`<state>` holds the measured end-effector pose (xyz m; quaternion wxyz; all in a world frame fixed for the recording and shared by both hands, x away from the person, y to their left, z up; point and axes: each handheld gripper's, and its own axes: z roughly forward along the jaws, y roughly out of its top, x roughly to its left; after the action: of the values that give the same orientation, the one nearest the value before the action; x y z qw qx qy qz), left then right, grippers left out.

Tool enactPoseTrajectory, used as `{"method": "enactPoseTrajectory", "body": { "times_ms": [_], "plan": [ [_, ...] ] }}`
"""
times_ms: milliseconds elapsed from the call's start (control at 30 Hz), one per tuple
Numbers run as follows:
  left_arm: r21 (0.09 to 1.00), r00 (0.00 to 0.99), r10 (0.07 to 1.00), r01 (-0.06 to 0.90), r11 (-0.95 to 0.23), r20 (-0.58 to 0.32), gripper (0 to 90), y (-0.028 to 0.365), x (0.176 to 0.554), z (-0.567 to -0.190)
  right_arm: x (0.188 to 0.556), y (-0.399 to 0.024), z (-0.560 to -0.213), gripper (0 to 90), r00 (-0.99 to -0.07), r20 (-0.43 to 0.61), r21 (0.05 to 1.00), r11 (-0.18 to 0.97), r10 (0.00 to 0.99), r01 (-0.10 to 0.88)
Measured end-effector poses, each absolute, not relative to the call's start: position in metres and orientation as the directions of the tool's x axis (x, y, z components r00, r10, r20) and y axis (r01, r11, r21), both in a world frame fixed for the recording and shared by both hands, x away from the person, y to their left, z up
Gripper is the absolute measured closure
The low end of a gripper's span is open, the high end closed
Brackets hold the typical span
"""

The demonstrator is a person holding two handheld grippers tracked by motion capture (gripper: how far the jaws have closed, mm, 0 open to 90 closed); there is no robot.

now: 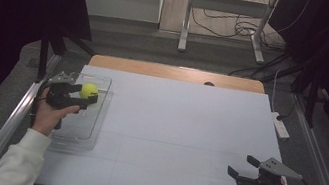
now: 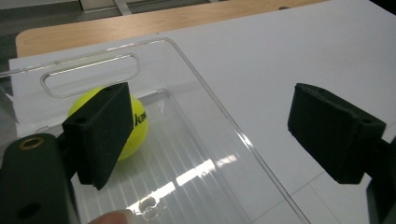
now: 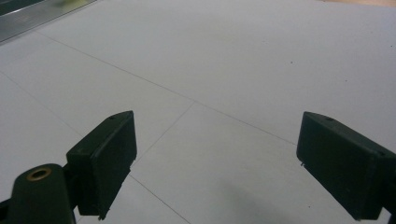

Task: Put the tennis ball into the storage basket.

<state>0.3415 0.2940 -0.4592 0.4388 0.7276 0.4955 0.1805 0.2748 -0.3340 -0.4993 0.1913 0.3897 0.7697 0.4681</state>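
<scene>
the left gripper (image 1: 81, 96) is over the clear tray (image 1: 90, 128) at the left side of the white worktop (image 1: 177, 125). its jaws are apart – in the left gripper view the yellow tennis ball (image 2: 133, 128) lies inside the tray, partly hidden behind one jaw, and nothing is between the jaws. if that jaw touches the ball, i cannot tell. the right gripper (image 1: 242, 167) is well apart, near the right front corner of the worktop – its jaws are also wide apart, over bare white surface.
</scene>
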Motion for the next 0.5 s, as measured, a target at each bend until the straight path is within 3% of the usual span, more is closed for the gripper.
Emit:
{"method": "enactPoseTrajectory", "body": {
  "times_ms": [500],
  "plan": [
    [0.817,0.496,0.846,0.56,-0.139,-0.196,14.5,0.284,0.316,-0.469,0.275,-0.333,-0.499,12.0,-0.624,0.072,0.869,0.258,0.778,0.422]
  ]
}}
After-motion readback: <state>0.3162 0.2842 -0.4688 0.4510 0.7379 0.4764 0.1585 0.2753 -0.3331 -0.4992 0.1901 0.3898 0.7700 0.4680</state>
